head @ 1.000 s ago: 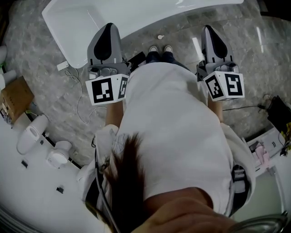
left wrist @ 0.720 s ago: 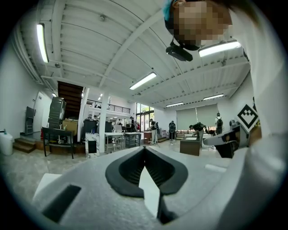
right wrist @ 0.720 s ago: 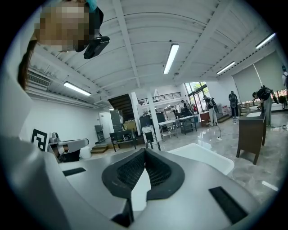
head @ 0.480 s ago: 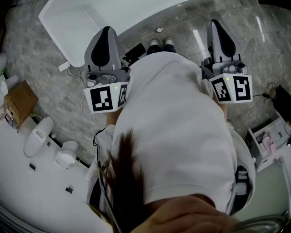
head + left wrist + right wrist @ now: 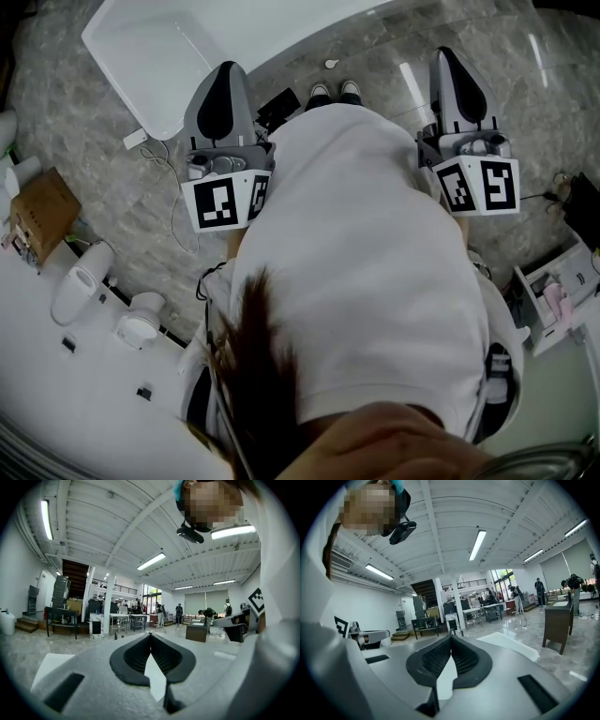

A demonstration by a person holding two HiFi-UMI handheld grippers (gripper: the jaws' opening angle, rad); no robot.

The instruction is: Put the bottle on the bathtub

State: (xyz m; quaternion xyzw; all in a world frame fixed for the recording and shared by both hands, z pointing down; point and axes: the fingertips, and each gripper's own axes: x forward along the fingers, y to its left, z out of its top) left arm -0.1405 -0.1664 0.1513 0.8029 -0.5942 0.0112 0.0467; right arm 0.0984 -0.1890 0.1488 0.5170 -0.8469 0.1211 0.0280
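Note:
No bottle shows in any view. The white bathtub [image 5: 159, 56] lies across the top of the head view, ahead of the person's shoes [image 5: 333, 91]. My left gripper [image 5: 225, 67] is held level at the person's left side, its tip over the floor just short of the tub's corner. In its own view the left gripper [image 5: 150, 635] is shut with nothing between its jaws. My right gripper [image 5: 448, 52] is held at the other side. It [image 5: 451, 637] is shut and empty too, with the tub's white rim [image 5: 511, 645] low ahead of it.
The floor is grey marble. At the left are a cardboard box [image 5: 37, 208], two white fixtures [image 5: 80, 281] and a loose cable [image 5: 173, 211]. A white rack [image 5: 553, 300] stands at the right. Far off stand tables [image 5: 126, 619], a dark cabinet [image 5: 557, 620] and people.
Both grippers have drifted slightly right in the head view as the view shifted a little. Their jaws stay shut and empty.

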